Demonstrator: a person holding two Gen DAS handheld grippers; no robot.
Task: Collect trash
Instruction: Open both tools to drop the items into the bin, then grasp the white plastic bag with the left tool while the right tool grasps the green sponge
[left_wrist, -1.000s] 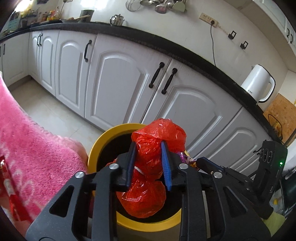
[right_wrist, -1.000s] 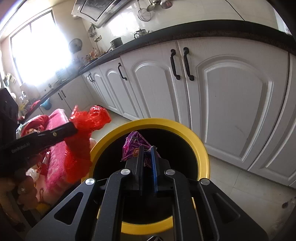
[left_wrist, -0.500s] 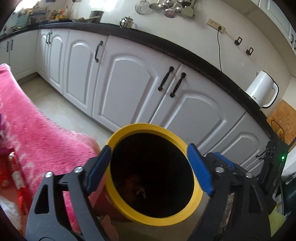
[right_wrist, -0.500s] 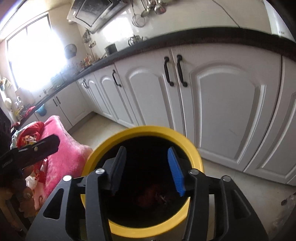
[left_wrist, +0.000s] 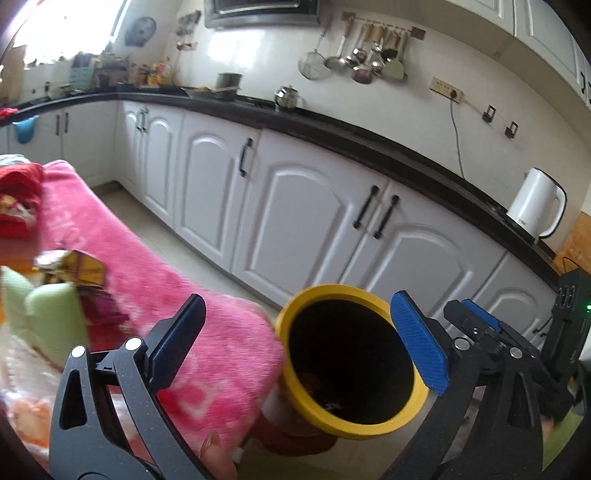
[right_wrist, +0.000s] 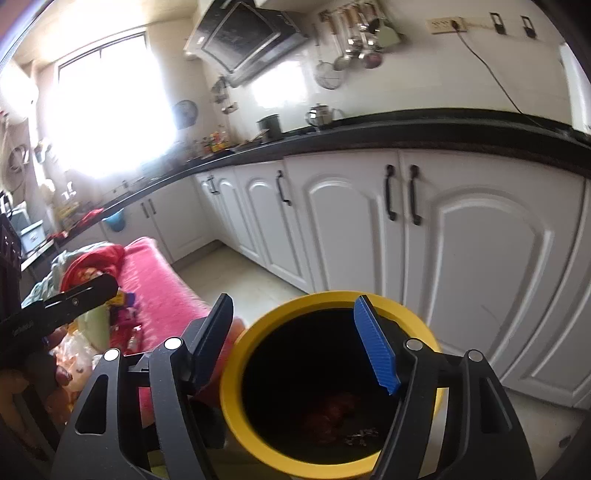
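A yellow-rimmed bin (left_wrist: 291, 321) (right_wrist: 332, 296) stands on the floor beside a pink blanket. Deep inside it lies the red plastic bag (right_wrist: 334, 413) with a scrap of wrapper near it. My left gripper (left_wrist: 299, 343) is open and empty, above the bin's left rim and the blanket's edge. Over the bin's mouth my right gripper (right_wrist: 295, 339) also hangs open with nothing in it. More trash lies on the blanket: a gold and purple wrapper (left_wrist: 79, 267) and a pale green piece (left_wrist: 55, 314). The left gripper's arm (right_wrist: 62, 302) shows at the left of the right wrist view.
The pink blanket (left_wrist: 155, 288) (right_wrist: 155, 280) fills the left, with red cloth (left_wrist: 18, 192) at its far end. White cabinets (left_wrist: 306, 221) under a black counter (left_wrist: 369, 147) run behind the bin. A white kettle (left_wrist: 535, 206) stands at the right. A fingertip (left_wrist: 218, 458) shows at the bottom.
Both grippers let go of their trash, the red bag and the purple wrapper, into the bin and opened. Since then they have lifted, and the left one swung left toward the blanket.
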